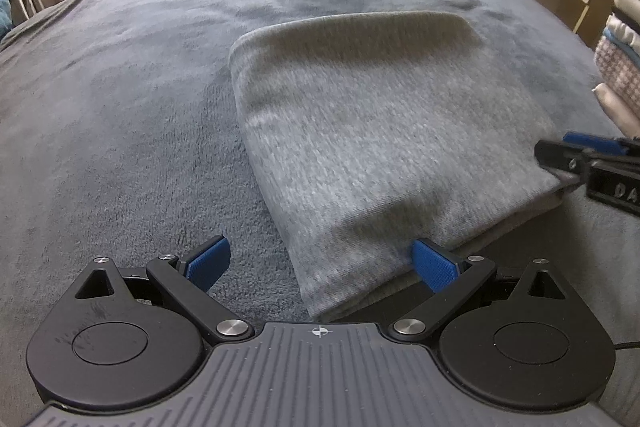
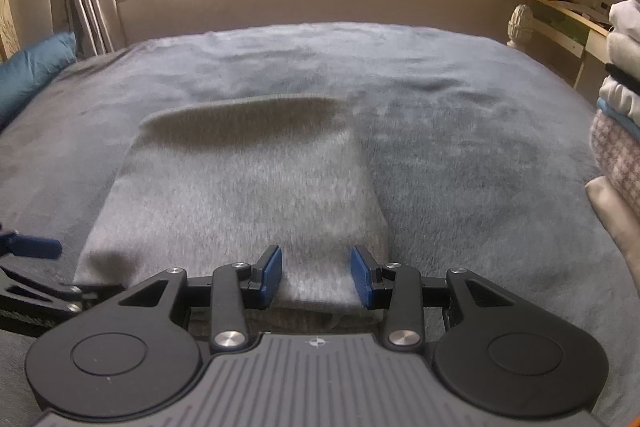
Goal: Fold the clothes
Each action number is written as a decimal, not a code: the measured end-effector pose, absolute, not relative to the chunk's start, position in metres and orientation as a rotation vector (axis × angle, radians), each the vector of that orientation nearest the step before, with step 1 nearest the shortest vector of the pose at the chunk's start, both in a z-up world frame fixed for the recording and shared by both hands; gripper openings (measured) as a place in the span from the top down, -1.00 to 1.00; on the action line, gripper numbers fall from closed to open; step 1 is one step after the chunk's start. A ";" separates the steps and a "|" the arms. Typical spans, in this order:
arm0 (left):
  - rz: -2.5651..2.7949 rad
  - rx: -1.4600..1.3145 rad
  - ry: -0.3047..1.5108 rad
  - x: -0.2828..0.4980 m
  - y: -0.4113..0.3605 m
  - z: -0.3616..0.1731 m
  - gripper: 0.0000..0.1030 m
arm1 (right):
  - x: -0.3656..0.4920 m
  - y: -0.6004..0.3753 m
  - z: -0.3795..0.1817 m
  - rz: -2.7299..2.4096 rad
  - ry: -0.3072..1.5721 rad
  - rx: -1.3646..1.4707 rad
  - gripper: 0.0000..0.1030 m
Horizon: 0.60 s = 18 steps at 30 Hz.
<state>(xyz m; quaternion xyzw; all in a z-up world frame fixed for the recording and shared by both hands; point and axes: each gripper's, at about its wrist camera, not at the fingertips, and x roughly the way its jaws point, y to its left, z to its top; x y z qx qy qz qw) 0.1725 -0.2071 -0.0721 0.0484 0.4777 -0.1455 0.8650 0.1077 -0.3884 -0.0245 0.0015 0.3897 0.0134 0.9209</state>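
Now the left gripper (image 1: 320,263) gapes wide, its right pad touching the folded grey garment's (image 1: 384,131) near corner. Just ahead of the right gripper (image 2: 316,277), parted and empty, lies that garment's near edge.

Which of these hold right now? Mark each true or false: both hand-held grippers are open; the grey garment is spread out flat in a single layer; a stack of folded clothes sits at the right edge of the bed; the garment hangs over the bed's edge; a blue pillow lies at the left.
1. Both hand-held grippers are open. True: the left hand-held gripper and right hand-held gripper both have their fingers apart.
2. The grey garment lies in a single layer. False: it is folded, with layers showing at the near edge.
3. A stack of folded clothes sits at the right. True.
4. The garment hangs over the bed's edge. False: it lies on the blanket.
5. A blue pillow lies at the left. True.
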 end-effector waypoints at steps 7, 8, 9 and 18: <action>-0.301 0.106 1.011 0.173 -0.211 -0.072 -0.92 | 0.107 -0.397 -0.019 0.052 0.792 0.014 0.21; -0.302 0.107 1.012 0.173 -0.212 -0.072 -0.92 | 0.106 -0.398 -0.019 0.051 0.793 0.017 0.21; -0.303 0.108 1.012 0.173 -0.212 -0.073 -0.91 | 0.106 -0.399 -0.020 0.049 0.794 0.019 0.21; -0.312 0.122 1.037 0.171 -0.216 -0.078 -0.91 | 0.101 -0.411 -0.023 0.025 0.810 0.046 0.21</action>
